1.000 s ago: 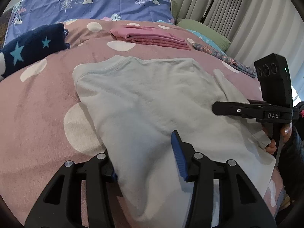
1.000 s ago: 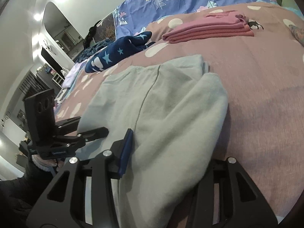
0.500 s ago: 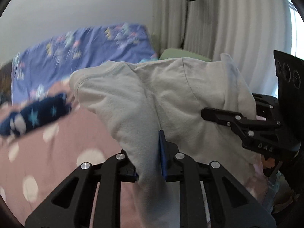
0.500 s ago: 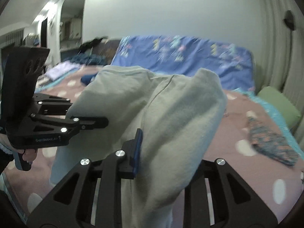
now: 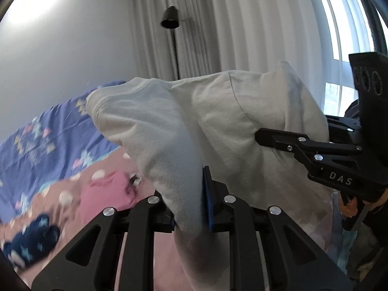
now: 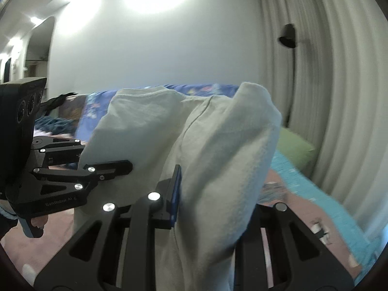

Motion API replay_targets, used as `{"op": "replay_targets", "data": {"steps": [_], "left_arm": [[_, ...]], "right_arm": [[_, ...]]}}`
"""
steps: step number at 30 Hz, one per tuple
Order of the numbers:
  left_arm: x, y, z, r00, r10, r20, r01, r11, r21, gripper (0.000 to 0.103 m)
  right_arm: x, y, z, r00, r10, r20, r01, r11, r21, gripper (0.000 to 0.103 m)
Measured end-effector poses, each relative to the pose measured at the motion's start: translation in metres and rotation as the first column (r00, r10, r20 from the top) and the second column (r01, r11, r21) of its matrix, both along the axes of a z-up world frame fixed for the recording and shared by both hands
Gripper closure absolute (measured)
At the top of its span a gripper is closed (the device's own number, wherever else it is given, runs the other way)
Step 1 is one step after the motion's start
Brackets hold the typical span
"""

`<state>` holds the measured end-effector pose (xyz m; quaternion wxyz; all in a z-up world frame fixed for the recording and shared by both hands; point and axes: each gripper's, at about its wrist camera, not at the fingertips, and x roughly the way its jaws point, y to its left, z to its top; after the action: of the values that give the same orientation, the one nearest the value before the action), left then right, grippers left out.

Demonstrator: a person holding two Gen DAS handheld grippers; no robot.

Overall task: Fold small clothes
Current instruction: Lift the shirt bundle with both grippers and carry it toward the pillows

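A pale grey small shirt [image 5: 218, 126] hangs in the air between my two grippers, lifted off the bed. My left gripper [image 5: 191, 203] is shut on one edge of it; cloth drapes over the blue pad. My right gripper [image 6: 208, 194] is shut on the other edge of the shirt [image 6: 194, 145]. The right gripper also shows at the right of the left wrist view [image 5: 303, 145]. The left gripper shows at the left of the right wrist view [image 6: 101, 169]. Both views point up toward the wall and curtains.
The pink dotted bed cover [image 5: 101, 177] lies below with a folded pink garment [image 5: 104, 198] and a navy star garment [image 5: 31, 240]. A blue patterned pillow [image 5: 48, 140], a green pillow [image 6: 293, 148], a floor lamp [image 5: 169, 21] and white curtains [image 6: 339, 97] stand behind.
Both grippers closed on the shirt where it lay flat on the bed and have raised it up into the air, tilting the views upward.
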<state>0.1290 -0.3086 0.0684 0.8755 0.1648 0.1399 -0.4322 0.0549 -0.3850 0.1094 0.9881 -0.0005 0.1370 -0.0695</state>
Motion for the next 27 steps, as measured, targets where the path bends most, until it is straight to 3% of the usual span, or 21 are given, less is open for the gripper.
{"op": "replay_targets", "data": {"steps": [5, 12, 22, 24, 25, 26, 27], "left_arm": [[0.041, -0.049, 0.013, 0.999, -0.029, 0.024, 0.029, 1.0, 0.0, 0.084], [0.098, -0.106, 0.008, 0.998, -0.04, 0.052, 0.04, 0.999, 0.009, 0.084], [0.173, -0.178, -0.02, 0.997, 0.013, 0.08, -0.022, 0.993, 0.114, 0.083], [0.188, -0.189, -0.032, 0.994, 0.059, 0.094, -0.07, 0.99, 0.119, 0.078], [0.194, -0.191, -0.038, 0.99, 0.086, 0.11, -0.099, 0.987, 0.124, 0.068], [0.203, -0.195, -0.049, 0.98, 0.139, 0.14, -0.158, 0.978, 0.136, 0.052], [0.209, -0.195, -0.061, 0.969, 0.191, 0.158, -0.213, 0.968, 0.135, 0.046]], "right_arm": [[0.03, -0.051, 0.006, 0.995, -0.103, -0.002, 0.103, 0.995, 0.002, 0.081], [0.093, -0.111, 0.004, 0.968, -0.246, -0.04, 0.244, 0.969, -0.048, 0.081], [0.186, -0.169, -0.042, 0.925, -0.361, -0.12, 0.36, 0.932, -0.032, 0.081], [0.202, -0.182, -0.053, 0.924, -0.358, -0.136, 0.363, 0.932, 0.015, 0.081], [0.215, -0.192, -0.065, 0.914, -0.367, -0.172, 0.377, 0.926, 0.025, 0.078], [0.224, -0.201, -0.076, 0.888, -0.402, -0.223, 0.415, 0.91, 0.015, 0.072], [0.231, -0.21, -0.093, 0.842, -0.46, -0.281, 0.48, 0.878, 0.0, 0.056]]}}
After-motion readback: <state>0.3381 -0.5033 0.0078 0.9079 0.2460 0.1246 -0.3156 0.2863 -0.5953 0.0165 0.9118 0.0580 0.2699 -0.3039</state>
